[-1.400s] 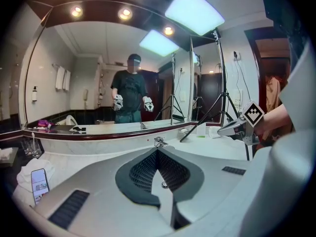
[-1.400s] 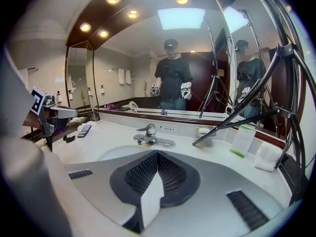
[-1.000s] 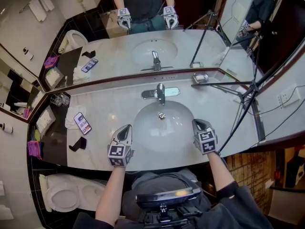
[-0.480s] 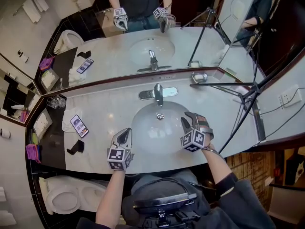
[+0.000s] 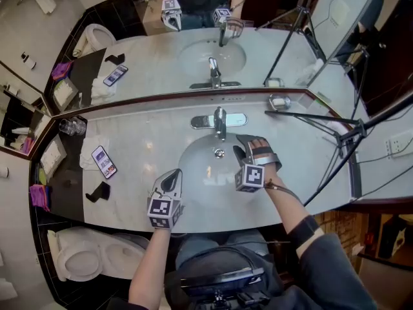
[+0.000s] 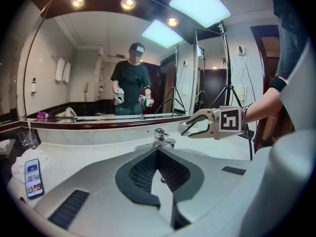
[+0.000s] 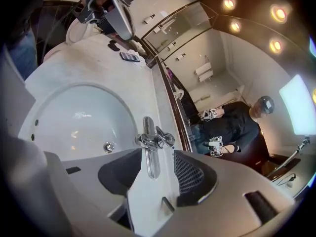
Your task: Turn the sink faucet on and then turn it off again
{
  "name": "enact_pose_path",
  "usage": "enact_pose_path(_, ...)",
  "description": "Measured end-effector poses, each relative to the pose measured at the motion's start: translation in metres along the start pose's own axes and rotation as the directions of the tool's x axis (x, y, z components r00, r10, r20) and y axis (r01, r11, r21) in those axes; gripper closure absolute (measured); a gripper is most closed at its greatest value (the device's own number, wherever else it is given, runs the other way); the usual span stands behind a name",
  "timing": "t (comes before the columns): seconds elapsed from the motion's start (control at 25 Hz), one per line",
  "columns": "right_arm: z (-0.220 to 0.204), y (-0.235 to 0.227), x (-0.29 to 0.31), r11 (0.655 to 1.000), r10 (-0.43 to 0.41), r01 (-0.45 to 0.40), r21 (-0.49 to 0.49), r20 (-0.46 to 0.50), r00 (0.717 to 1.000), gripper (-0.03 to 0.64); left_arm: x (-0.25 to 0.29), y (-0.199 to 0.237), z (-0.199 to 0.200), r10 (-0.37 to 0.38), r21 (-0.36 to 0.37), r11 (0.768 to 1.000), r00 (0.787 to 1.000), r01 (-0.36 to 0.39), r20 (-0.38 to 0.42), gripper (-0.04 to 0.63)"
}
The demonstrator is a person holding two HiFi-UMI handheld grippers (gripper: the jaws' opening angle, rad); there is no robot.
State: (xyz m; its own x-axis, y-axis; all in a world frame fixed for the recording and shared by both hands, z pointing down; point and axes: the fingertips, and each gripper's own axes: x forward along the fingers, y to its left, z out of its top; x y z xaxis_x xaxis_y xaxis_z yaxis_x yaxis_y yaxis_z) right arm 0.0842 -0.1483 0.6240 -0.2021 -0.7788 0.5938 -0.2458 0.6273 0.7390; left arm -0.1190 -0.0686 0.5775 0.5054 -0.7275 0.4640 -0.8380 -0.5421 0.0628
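Overhead, the counter (image 5: 142,150) runs below the mirror (image 5: 148,50) and carries the sink (image 5: 193,179), with the faucet (image 5: 220,120) at the sink's back rim. The right gripper (image 5: 240,144) hangs over the sink's right side, near the faucet but apart from it. Its own view adds detail: jaws wide, just been opening, faucet lined up ahead in the gap, pads clear of it. The left gripper (image 5: 173,176) sits at the sink's front edge; its own view shows the jaws closed on nothing. A phone (image 5: 104,162) lies well to the left.
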Motion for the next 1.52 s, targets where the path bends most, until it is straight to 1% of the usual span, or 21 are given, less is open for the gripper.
enact_pose_path(0.28, 0.010, -0.002, 0.041, 0.994, 0.035, -0.034, -0.102, 0.004, 0.999, 0.382, 0.012, 0.005, -0.010, 0.002, -0.023, 1.000, 1.000, -0.002, 0.005, 0.600)
enact_pose_path(0.48, 0.013, 0.004, 0.063, 0.987, 0.062, -0.060, -0.152, 0.009, 0.998, 0.382, 0.014, 0.007, -0.018, 0.011, -0.036, 0.999, 1.000, -0.012, -0.023, 0.600)
enact_pose_path(0.6, 0.017, 0.008, 0.078, 0.982, 0.084, -0.081, -0.171, 0.015, 0.996, 0.382, 0.014, 0.013, -0.017, 0.031, -0.042, 0.999, 0.999, -0.032, -0.010, 0.600)
enact_pose_path(0.84, 0.030, 0.002, 0.100, 0.974, 0.075, -0.066, -0.215, 0.038, 0.996, 0.382, 0.013, 0.021, -0.024, 0.050, -0.060, 0.997, 0.999, -0.051, -0.020, 0.600)
enact_pose_path(1.04, 0.039, -0.014, 0.104, 0.973, 0.020, -0.007, -0.233, 0.053, 0.998, 0.379, 0.010, 0.025, -0.029, 0.055, -0.065, 0.996, 0.998, -0.057, -0.030, 0.600)
enact_pose_path(1.28, 0.039, -0.015, 0.101, 0.969, 0.022, -0.010, -0.246, 0.045, 0.999, 0.393, 0.012, 0.023, -0.028, 0.048, -0.066, 0.997, 0.998, -0.050, -0.028, 0.600)
enact_pose_path(1.52, 0.040, -0.018, 0.101, 0.967, 0.009, 0.003, -0.254, 0.043, 0.999, 0.389, 0.009, 0.023, -0.030, 0.052, -0.066, 0.996, 0.998, -0.054, -0.029, 0.600)
